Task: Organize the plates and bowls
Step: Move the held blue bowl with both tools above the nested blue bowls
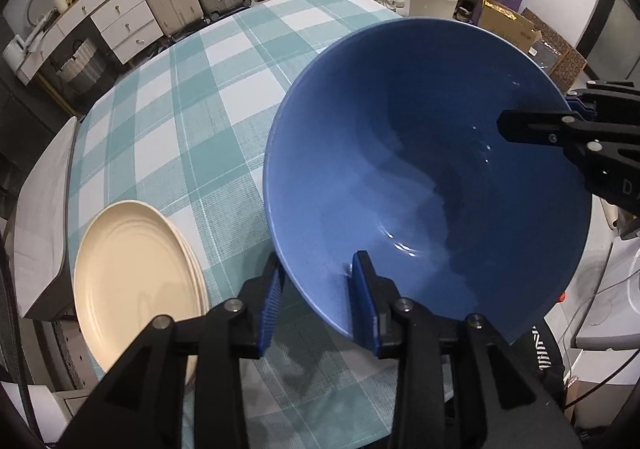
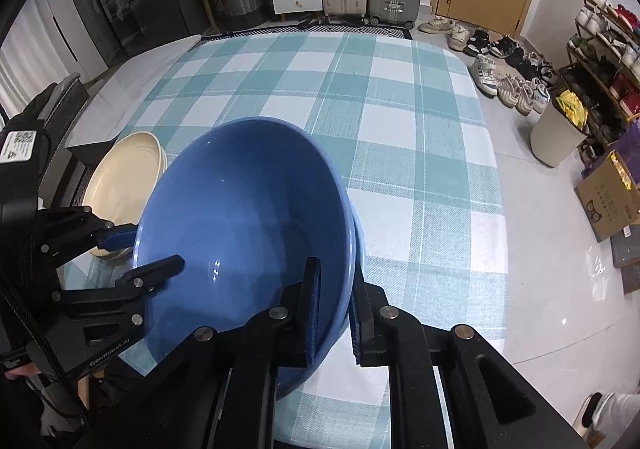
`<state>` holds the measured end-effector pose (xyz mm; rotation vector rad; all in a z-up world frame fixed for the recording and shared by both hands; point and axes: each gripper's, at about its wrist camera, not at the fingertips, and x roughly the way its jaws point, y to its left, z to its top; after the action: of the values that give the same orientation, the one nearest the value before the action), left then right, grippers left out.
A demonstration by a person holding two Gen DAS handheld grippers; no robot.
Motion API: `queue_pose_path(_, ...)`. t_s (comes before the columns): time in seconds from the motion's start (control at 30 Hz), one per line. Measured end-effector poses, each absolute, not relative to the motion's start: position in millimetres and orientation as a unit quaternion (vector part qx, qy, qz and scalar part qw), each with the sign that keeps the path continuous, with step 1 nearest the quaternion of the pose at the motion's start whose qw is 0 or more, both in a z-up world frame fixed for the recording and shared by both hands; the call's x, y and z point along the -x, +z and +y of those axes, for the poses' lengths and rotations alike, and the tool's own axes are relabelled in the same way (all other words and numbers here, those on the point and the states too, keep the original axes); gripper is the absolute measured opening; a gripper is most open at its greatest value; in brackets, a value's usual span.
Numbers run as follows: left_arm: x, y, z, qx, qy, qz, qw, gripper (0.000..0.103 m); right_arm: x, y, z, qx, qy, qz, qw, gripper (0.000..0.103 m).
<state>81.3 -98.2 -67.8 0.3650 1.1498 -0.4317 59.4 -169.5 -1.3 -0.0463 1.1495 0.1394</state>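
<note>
**Blue bowl gripped from both sides above the checked tabletop**

At the near left of the tabletop (image 1: pixel 192 121), covered in a teal-and-white check cloth, sits a stack of cream plates (image 1: pixel 136 289), partly over the near edge. Just right of the plates, the left gripper (image 1: pixel 316 301) has its fingers (image 1: pixel 362 301) clamped across the near rim of the blue bowl (image 1: pixel 420 169), one pad inside the wall and one outside. The bowl is tilted, its opening turned toward the left gripper's camera. In the right wrist view a second blue rim shows behind it, so it may be two nested bowls. On the bowl's right side, the right gripper (image 2: pixel 336 313) likewise pinches the rim, one finger inside and one outside.
</note>
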Motion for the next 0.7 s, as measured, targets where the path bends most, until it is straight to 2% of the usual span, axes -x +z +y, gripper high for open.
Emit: queue_pose_path(0.7,-85,-77,-93,-0.145,-0.208,0.556,0.791,0.038,-57,5,-169,0.027,0.063,0.538,0.84,0.013)
